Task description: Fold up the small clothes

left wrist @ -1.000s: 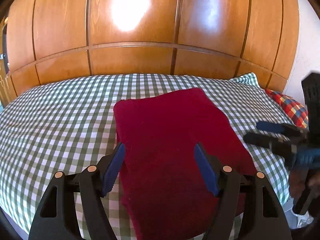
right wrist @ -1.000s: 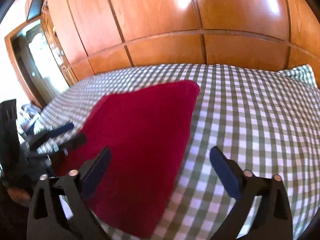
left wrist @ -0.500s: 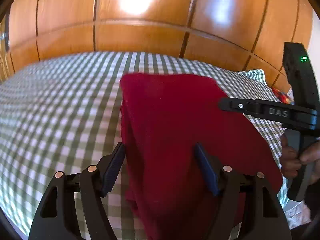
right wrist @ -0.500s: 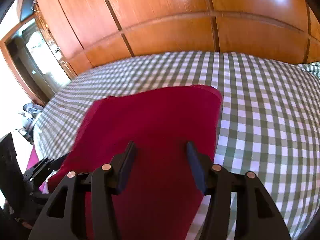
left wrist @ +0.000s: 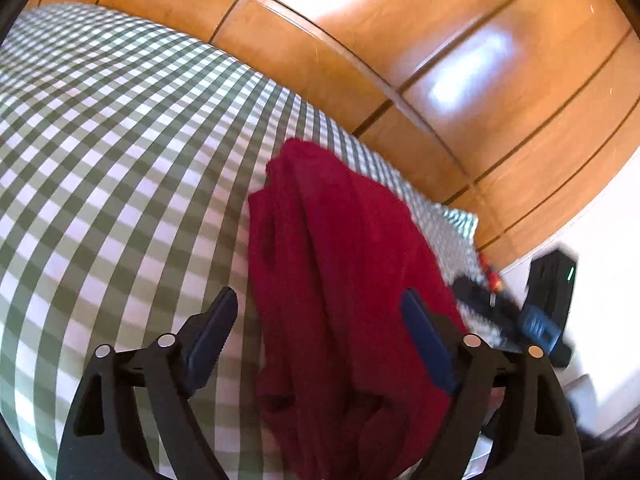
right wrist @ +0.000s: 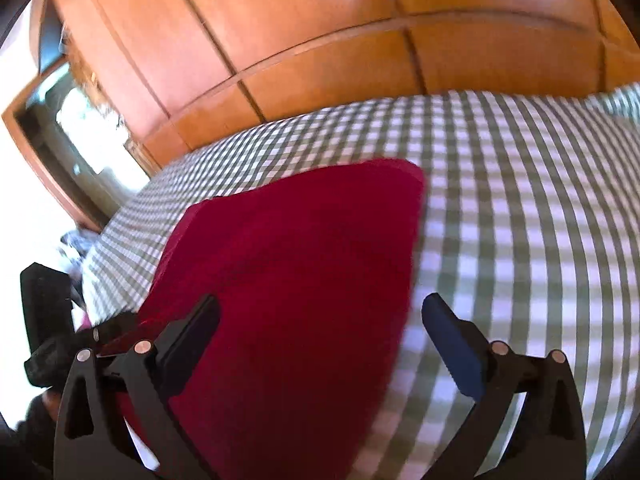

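Risk of dragging the red cloth [left wrist: 344, 280] off the near bed [left wrist: 100, 160] edge, both grippers' jaws apart, nothing clamped.

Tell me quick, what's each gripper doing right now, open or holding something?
Left gripper: open, jaws either side of the red cloth, not clamped.
Right gripper: open, holding nothing, over the cloth's edge.

Home bedroom; checked bed [left wrist: 120, 168]; wooden wardrobe [right wrist: 320, 40]
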Demonstrator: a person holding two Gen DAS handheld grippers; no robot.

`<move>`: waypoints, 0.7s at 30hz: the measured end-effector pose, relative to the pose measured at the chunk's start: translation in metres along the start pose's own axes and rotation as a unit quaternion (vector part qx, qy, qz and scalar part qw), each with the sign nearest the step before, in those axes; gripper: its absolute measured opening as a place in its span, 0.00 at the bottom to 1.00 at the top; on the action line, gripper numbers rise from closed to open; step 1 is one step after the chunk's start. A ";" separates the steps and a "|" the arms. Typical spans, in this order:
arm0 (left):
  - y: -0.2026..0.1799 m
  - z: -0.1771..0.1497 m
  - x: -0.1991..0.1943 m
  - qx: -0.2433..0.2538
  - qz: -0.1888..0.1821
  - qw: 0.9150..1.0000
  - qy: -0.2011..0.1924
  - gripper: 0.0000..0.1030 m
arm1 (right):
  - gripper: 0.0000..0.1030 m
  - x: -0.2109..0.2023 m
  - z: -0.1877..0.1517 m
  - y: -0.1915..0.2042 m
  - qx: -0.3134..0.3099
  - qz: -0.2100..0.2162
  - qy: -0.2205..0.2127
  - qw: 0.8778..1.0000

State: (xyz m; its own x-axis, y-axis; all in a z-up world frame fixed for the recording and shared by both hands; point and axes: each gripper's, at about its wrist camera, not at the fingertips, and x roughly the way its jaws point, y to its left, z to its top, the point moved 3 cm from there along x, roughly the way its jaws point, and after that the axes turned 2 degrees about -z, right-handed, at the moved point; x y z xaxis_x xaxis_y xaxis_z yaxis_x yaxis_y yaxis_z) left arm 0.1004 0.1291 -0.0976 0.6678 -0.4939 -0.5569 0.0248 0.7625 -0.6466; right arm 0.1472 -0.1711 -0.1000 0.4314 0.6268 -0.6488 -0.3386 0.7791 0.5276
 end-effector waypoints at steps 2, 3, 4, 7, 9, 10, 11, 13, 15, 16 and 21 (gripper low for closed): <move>0.000 0.007 0.009 -0.016 -0.026 0.999 0.016 0.81 | 0.98 0.002 -0.008 -0.011 0.033 0.027 0.017 0.999; 0.000 0.009 0.017 -0.022 -0.041 0.998 0.032 0.81 | 0.98 0.006 -0.012 -0.015 0.047 0.041 0.027 0.998; 0.002 0.009 0.028 -0.031 -0.056 0.996 0.054 0.81 | 0.97 0.013 -0.016 -0.019 0.065 0.063 0.041 0.995; 0.008 0.004 0.049 -0.038 -0.067 0.994 0.081 0.80 | 0.97 0.027 -0.021 -0.022 0.083 0.091 0.052 0.991; 0.007 0.003 0.053 -0.027 -0.067 0.994 0.079 0.63 | 0.71 0.033 -0.020 -0.016 0.068 0.110 0.055 0.990; 0.006 0.003 0.054 -0.027 -0.075 0.993 0.082 0.52 | 0.69 0.035 -0.018 -0.015 0.072 0.116 0.060 0.989; 0.004 0.003 0.054 -0.026 -0.081 0.993 0.082 0.49 | 0.62 0.035 -0.016 -0.013 0.071 0.117 0.058 0.989; -0.004 0.003 0.050 -0.014 -0.095 0.992 0.076 0.39 | 0.52 0.028 -0.013 -0.012 0.068 0.122 0.055 0.989; -0.021 0.006 0.047 0.006 -0.119 0.990 0.071 0.38 | 0.48 0.010 -0.011 -0.016 0.071 0.127 0.042 0.988; -0.029 0.009 0.048 0.016 -0.128 0.989 0.073 0.38 | 0.48 -0.001 -0.008 -0.020 0.070 0.125 0.032 0.989; -0.094 0.013 0.081 0.065 -0.177 0.977 0.096 0.38 | 0.47 -0.066 -0.001 -0.053 0.076 0.101 -0.028 0.992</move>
State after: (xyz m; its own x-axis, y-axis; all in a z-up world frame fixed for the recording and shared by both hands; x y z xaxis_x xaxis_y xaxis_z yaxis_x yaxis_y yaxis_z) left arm 0.1620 0.0225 -0.0752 0.4485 -0.7965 -0.4055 0.3316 0.5696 -0.7520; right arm 0.1358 -0.2537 -0.0858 0.4147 0.7652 -0.4924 -0.2952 0.6250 0.7227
